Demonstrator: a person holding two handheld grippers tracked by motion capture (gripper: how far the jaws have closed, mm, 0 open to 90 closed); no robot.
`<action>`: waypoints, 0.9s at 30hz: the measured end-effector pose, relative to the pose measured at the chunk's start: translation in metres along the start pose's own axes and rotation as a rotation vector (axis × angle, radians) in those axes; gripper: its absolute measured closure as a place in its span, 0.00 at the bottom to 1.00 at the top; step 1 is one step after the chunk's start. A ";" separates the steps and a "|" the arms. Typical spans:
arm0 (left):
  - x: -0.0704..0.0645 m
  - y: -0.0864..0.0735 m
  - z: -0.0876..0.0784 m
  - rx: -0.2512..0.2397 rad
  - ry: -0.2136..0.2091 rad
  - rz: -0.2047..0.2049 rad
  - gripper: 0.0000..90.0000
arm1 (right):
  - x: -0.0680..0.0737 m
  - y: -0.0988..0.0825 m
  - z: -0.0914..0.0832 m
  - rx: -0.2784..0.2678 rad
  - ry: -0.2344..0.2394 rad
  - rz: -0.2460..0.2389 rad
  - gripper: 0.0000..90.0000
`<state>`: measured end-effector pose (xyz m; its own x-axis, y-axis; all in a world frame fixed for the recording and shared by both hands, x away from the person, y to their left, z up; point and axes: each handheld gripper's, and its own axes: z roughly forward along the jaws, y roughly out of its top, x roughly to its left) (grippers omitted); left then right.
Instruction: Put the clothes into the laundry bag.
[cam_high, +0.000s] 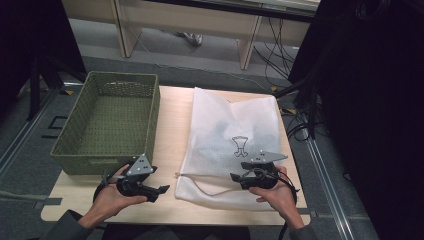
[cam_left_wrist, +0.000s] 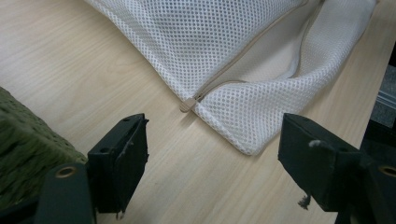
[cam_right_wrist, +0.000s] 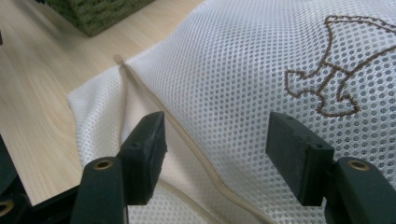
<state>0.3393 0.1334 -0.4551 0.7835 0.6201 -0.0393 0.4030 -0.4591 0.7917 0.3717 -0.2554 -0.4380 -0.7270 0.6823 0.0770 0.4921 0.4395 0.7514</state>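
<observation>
A white mesh laundry bag (cam_high: 235, 135) lies flat on the wooden table (cam_high: 172, 125), with a brown embroidered emblem (cam_high: 241, 145) and its zipper along the near edge partly open. The beige zipper pull (cam_left_wrist: 188, 103) rests at the bag's left corner. My left gripper (cam_high: 160, 191) hovers open just left of that corner, jaws wide with nothing between them (cam_left_wrist: 212, 154). My right gripper (cam_high: 236, 176) is open above the bag's near part, its jaws straddling the zipper line (cam_right_wrist: 205, 168) beside the emblem (cam_right_wrist: 327, 74).
A green woven basket (cam_high: 107, 122) stands on the table's left half, close behind my left gripper; its corner (cam_left_wrist: 28, 140) shows beside the left jaw. Bare table lies between basket and bag. Cables trail on the floor at the right.
</observation>
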 end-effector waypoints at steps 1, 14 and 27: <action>0.001 0.000 -0.004 0.006 -0.009 0.021 0.26 | 0.003 -0.001 -0.003 -0.021 0.002 0.042 0.41; -0.004 -0.009 -0.023 -0.059 -0.039 0.012 0.18 | 0.013 -0.015 -0.014 -0.037 -0.014 0.023 0.39; -0.012 -0.023 -0.039 -0.044 -0.021 0.004 0.18 | 0.028 -0.036 -0.028 -0.013 -0.033 0.050 0.38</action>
<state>0.3022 0.1613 -0.4494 0.7947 0.6050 -0.0485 0.3793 -0.4326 0.8179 0.3204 -0.2688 -0.4441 -0.6855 0.7221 0.0930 0.5210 0.3973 0.7554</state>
